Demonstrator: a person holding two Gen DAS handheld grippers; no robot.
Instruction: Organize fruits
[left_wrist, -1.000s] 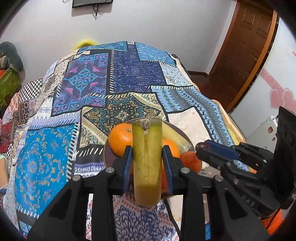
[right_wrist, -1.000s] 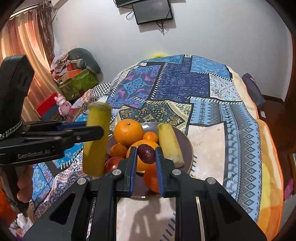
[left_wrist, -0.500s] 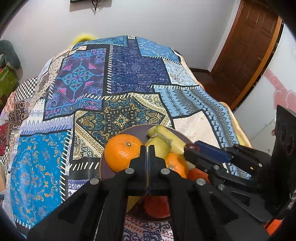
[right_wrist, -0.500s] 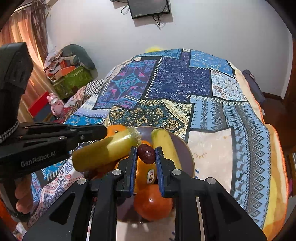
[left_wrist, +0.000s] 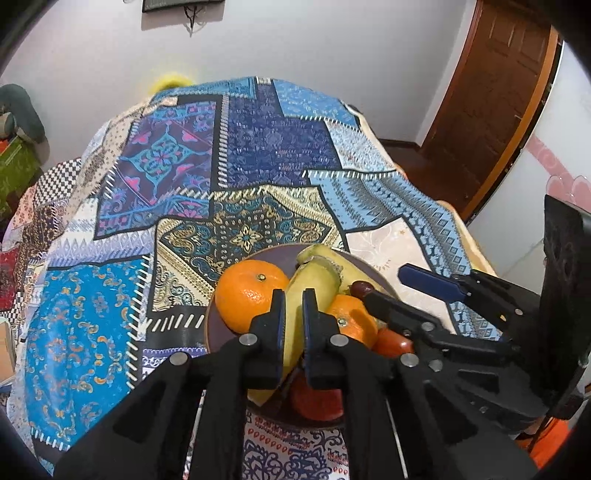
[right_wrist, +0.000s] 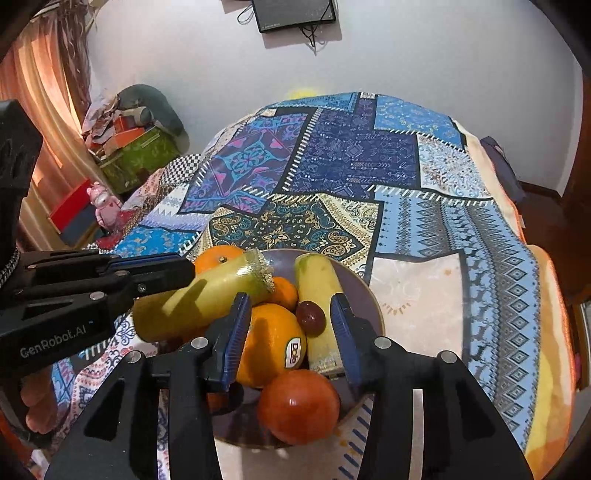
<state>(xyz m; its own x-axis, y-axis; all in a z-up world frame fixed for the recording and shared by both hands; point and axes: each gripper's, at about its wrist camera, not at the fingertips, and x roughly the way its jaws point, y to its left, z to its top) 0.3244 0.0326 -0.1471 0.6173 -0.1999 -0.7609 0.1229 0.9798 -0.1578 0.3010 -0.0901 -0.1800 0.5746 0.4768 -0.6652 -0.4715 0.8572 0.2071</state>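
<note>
A dark plate (right_wrist: 373, 295) on the patchwork cloth holds oranges (left_wrist: 251, 295), a red apple (right_wrist: 298, 406), a banana piece (right_wrist: 320, 295) and a dark date (right_wrist: 311, 314). My left gripper (left_wrist: 293, 314) is shut on a second yellow-green banana piece (left_wrist: 314, 284), which lies tilted over the oranges; it also shows in the right wrist view (right_wrist: 207, 299). My right gripper (right_wrist: 291, 332) is open and empty, its jaws wide apart over the plate. The date sits between the Dole-stickered orange (right_wrist: 269, 343) and the banana piece.
The patchwork cloth (left_wrist: 236, 155) covers a rounded table that drops off on all sides. A wooden door (left_wrist: 495, 96) stands at the right. Boxes and a green container (right_wrist: 136, 155) sit by the curtain at the left.
My right gripper has opened and let the date go onto the plate. My left gripper has lowered and tilted the banana piece over the oranges, and its jaws stand slightly apart around it.
</note>
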